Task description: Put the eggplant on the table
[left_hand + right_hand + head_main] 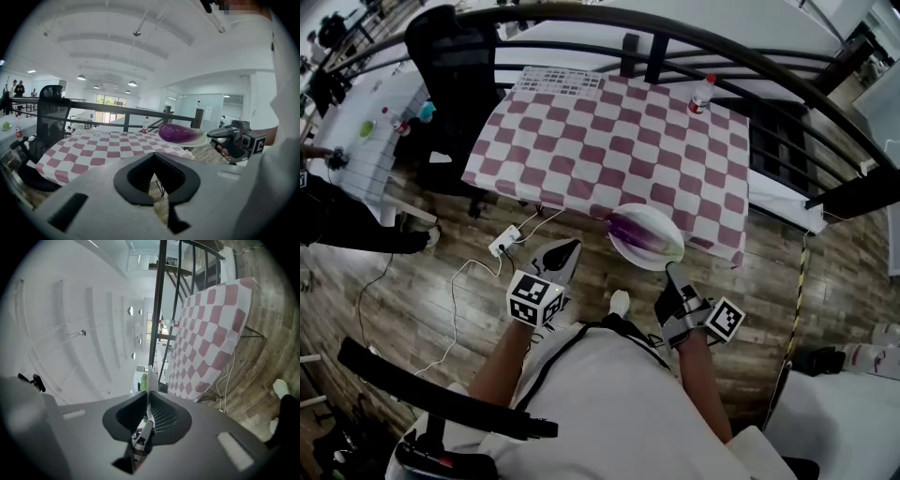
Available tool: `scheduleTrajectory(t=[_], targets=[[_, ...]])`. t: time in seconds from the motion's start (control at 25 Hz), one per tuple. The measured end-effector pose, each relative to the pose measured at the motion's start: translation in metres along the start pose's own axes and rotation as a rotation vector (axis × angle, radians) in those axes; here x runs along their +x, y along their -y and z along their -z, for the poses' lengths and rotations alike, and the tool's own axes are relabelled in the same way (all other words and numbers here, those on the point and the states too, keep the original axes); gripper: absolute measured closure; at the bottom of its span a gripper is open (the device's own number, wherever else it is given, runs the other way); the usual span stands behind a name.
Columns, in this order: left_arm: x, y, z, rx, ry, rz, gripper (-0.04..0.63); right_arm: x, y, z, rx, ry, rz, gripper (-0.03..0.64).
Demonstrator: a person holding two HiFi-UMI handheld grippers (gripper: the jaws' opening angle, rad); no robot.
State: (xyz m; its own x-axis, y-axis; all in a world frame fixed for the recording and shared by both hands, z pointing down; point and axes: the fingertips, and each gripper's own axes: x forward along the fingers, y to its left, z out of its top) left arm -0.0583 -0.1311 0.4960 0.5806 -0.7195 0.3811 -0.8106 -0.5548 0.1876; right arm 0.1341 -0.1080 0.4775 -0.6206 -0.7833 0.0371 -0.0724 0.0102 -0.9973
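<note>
Your right gripper (668, 272) pinches plate (656, 217) rim over table's (581, 122) near edge; eggplant's (639, 232) long axis seemingly parallels that edge. Your left gripper (569, 247): jaws together, empty.

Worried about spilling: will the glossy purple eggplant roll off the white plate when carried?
Probably apt to roll: the purple eggplant is rounded and lies loose on the white plate. The right gripper pinches only one rim, so tilting seems possible.
</note>
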Motion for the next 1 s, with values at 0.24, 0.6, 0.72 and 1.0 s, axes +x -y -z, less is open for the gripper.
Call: scheduleTrajectory(t=[0.24,0.6,0.72,1.0], targets=[[0.022,0.002,-0.007,-0.002,-0.005,-0.028,0.594,0.007,0.007,-0.029,-0.003,-0.023,0.000,0.584],[0.062,0.005,-0.026,-0.010,0.014,-0.062,0.594,0.022,0.011,-0.072,-0.008,-0.067,-0.002,0.584],[0.074,0.006,-0.028,-0.017,0.018,-0.077,0.594,0.024,0.017,-0.086,-0.010,-0.086,0.003,0.584],[0.087,0.011,-0.022,-0.031,-0.010,-0.105,0.594,0.028,0.037,-0.106,0.006,-0.118,0.026,0.584]])
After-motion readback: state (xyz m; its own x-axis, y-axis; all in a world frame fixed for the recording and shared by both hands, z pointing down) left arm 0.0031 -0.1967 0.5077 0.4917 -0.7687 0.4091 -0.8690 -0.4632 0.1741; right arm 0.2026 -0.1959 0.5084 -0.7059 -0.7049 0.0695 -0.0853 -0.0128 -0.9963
